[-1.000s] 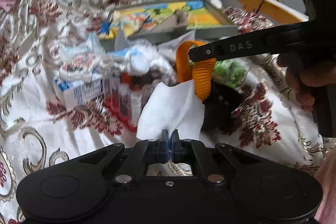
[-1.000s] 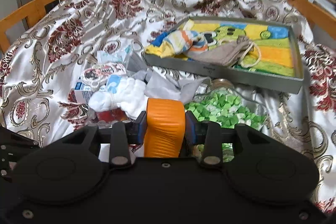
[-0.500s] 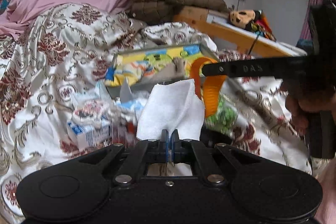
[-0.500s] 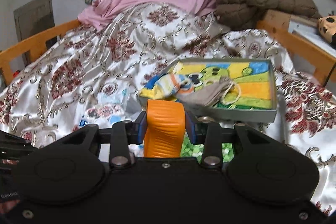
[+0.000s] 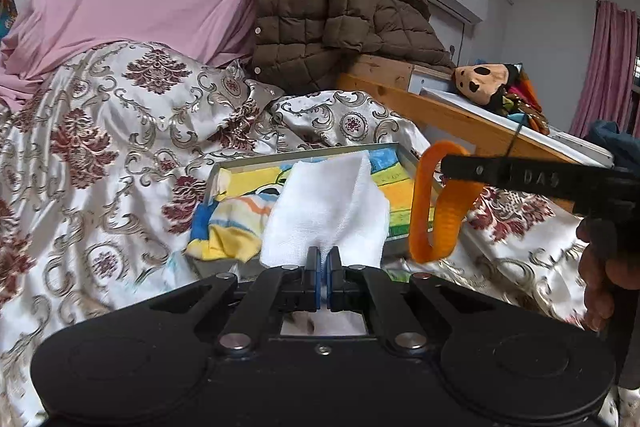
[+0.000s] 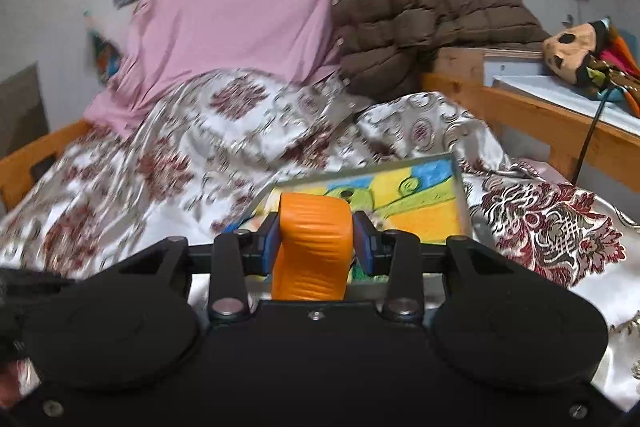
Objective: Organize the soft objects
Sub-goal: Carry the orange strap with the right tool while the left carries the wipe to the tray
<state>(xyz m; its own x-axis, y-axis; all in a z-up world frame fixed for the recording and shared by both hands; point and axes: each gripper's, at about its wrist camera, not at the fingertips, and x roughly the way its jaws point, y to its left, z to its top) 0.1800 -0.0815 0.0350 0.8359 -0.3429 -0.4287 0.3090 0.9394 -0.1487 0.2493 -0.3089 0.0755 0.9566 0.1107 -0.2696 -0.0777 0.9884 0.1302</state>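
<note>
The left gripper [image 5: 323, 281] was pinched fully shut on the lower edge of a white woven cloth [image 5: 326, 213], which stood up above its jaws and hid part of the shallow grey tray with the bright painted bottom [image 5: 308, 159]. The right gripper [image 6: 314, 241], part open, clamped a ribbed orange rubber loop [image 6: 310, 247] just short of the tray's near edge. A striped yellow and blue sock [image 5: 228, 225] lay over the tray's near left corner. The thin hold on the cloth looked liable to slip, dropping it short of the tray onto the patterned satin bedspread [image 5: 100, 155]. The springy loop might roll off the tray once released.
</note>
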